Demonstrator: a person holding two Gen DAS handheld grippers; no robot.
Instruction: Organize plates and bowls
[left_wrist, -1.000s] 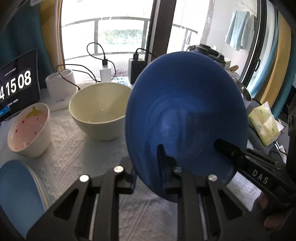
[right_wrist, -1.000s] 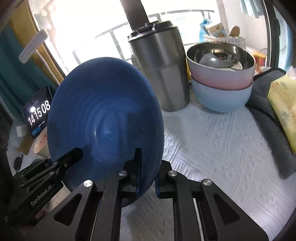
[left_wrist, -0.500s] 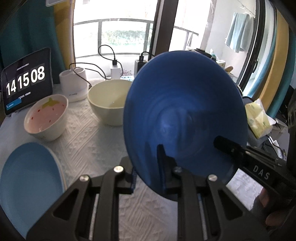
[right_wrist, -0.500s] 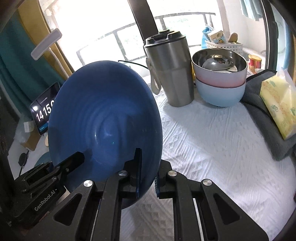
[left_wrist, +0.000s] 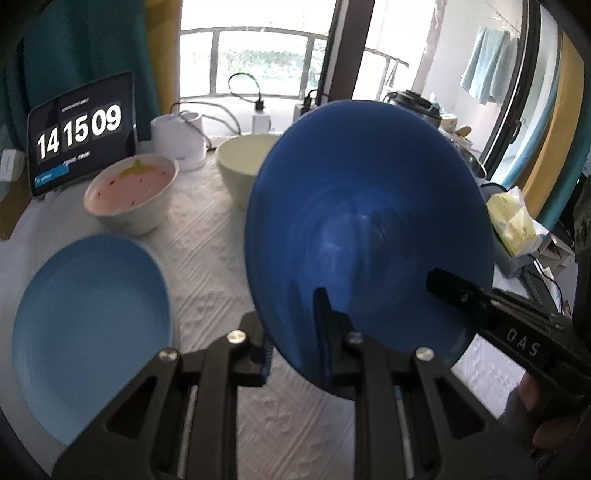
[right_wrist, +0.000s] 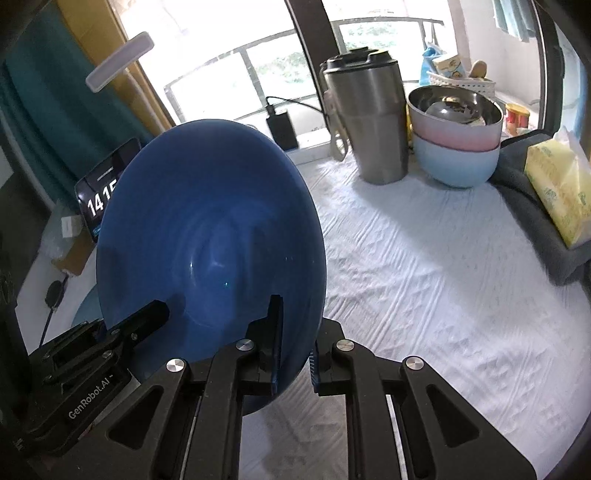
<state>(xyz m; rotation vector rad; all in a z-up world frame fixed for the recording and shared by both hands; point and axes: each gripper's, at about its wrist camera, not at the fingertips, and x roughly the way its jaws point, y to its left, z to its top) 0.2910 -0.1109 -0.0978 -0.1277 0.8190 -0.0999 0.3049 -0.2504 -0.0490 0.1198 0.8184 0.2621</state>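
Note:
A dark blue bowl hangs tilted above the table, gripped by its rim from both sides. My left gripper is shut on its lower left edge. My right gripper is shut on the lower right edge of the same dark blue bowl. Each gripper shows in the other's view: the right gripper and the left gripper. Below on the left lies a light blue plate. Behind it stand a strawberry-print bowl and a cream bowl, partly hidden.
At the back right, a steel bowl sits in a pink and a light blue bowl, beside a steel tumbler. A tissue pack lies on a grey cloth. A clock tablet, chargers and cables line the window edge.
Both grippers have carried the blue bowl back from the window side. The back-row objects look smaller and farther. More of the light blue plate has come into view on the left.

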